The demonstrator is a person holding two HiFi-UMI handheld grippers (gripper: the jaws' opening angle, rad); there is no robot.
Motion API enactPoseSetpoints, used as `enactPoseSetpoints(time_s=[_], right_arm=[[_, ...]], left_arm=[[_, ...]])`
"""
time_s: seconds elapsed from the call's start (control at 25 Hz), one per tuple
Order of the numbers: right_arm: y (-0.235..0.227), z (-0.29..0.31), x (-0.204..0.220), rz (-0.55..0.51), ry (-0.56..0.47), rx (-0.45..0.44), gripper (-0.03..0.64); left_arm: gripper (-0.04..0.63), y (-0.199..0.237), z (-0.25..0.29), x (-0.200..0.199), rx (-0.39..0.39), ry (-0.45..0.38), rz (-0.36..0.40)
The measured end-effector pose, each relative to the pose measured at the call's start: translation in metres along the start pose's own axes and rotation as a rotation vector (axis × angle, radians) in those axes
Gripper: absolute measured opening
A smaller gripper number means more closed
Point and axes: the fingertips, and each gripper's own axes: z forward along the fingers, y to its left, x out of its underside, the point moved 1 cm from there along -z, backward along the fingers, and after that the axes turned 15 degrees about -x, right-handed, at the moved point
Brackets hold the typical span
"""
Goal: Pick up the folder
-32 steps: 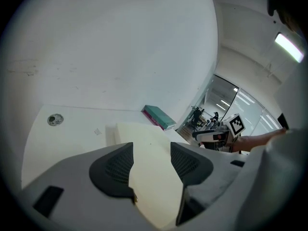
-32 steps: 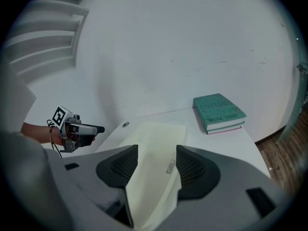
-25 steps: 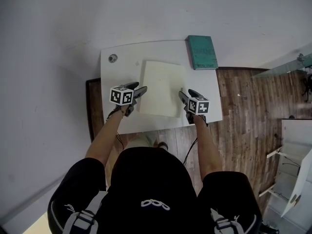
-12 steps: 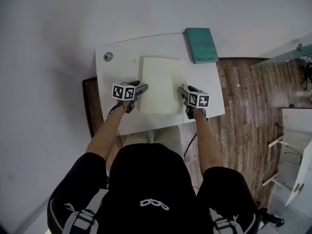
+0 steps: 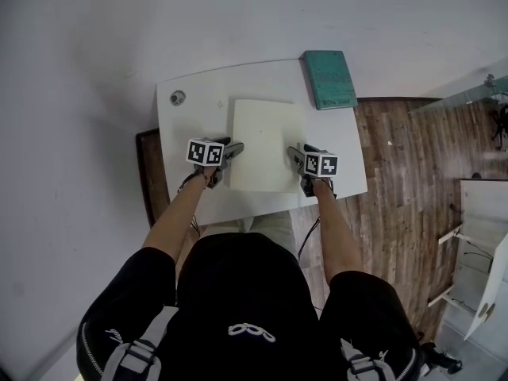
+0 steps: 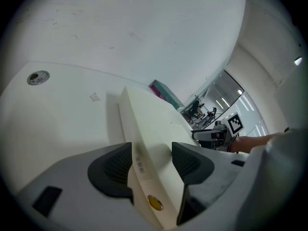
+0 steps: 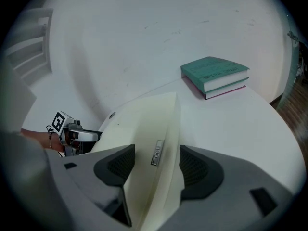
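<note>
Cream folder (image 5: 264, 144) flat mid white bench (image 5: 190, 121), teal book (image 5: 329, 79) at far corner; left claw (image 5: 235, 148) wide, straddling folder's left edge; right claw (image 5: 293, 153) wide, jaws just been opening, folder's right edge between them, unpinched

Hand-held grippers, left (image 5: 235, 148) and right (image 5: 292, 152), gape astride folder (image 5: 262, 133); right just opening.

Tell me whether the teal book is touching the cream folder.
Apart. The right gripper view shows a strip of white table between the teal book and the far corner of the cream folder; the head view agrees.
</note>
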Motion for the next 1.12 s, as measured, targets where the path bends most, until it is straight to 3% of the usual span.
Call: enactPoseSetpoints(time_s=[0.36,0.84,1.12], right_arm=[[0.0003,0.0093,0.0028,0.061,0.019,-0.060,0.264],[0.0003,0.0101,0.0032,0.067,0.053,-0.076,0.261],[0.0028,0.0081,0.0013,0.061,0.064,-0.069,0.259]], left_arm=[[0.241,0.0015,0.0049,0.0016,0.002,0.013,-0.080],[0.241,0.0022,0.0051,0.0017,-0.011,0.020,-0.114],[0.239,-0.0018,0.0023,-0.0005,-0.022,0.024,-0.087]])
